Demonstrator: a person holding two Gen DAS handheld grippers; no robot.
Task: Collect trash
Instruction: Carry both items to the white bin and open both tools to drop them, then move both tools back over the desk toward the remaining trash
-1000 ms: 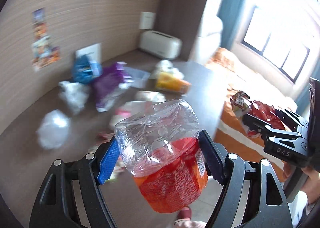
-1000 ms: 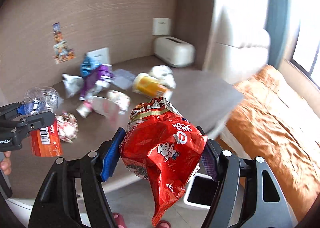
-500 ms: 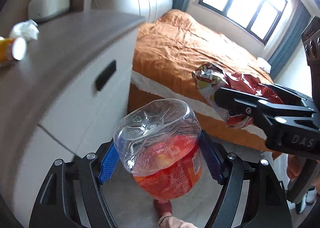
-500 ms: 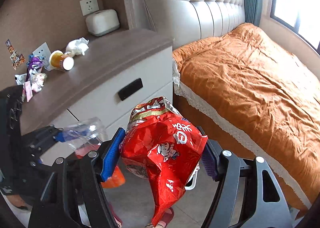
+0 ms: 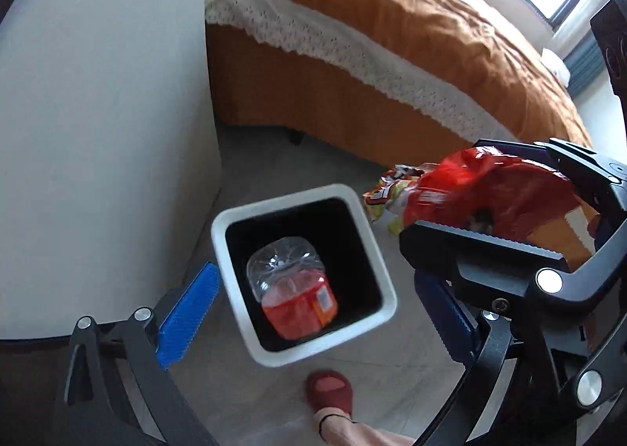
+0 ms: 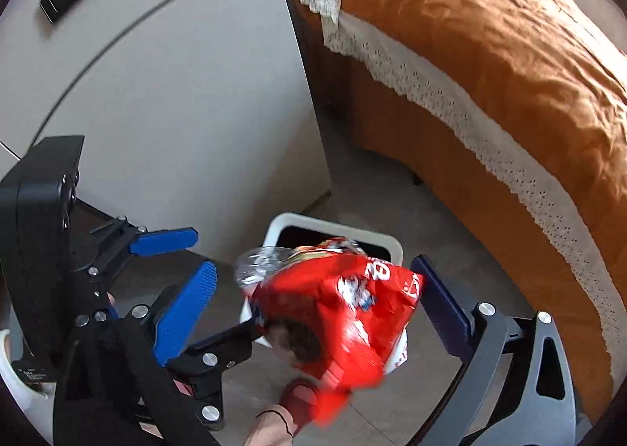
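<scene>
A white square trash bin (image 5: 354,203) with a black inside stands on the floor below both grippers. A crushed clear bottle with an orange label (image 5: 294,289) lies or falls inside it. My left gripper (image 5: 313,312) is open and empty right above the bin. The red snack bag (image 6: 345,312) sits blurred between the spread jaws of my right gripper (image 6: 313,312), which looks open, above the bin's rim (image 6: 392,246). The bag also shows in the left wrist view (image 5: 462,187), right of the bin.
A white cabinet side (image 5: 98,132) stands left of the bin. A bed with an orange cover (image 5: 392,34) lies behind it. The person's foot in a red slipper (image 5: 329,391) is on the tiled floor in front of the bin.
Both grippers swung from the table down to the floor bin. The left gripper opened and the bottle dropped into the bin. The right jaws spread and the red bag is slipping out.
</scene>
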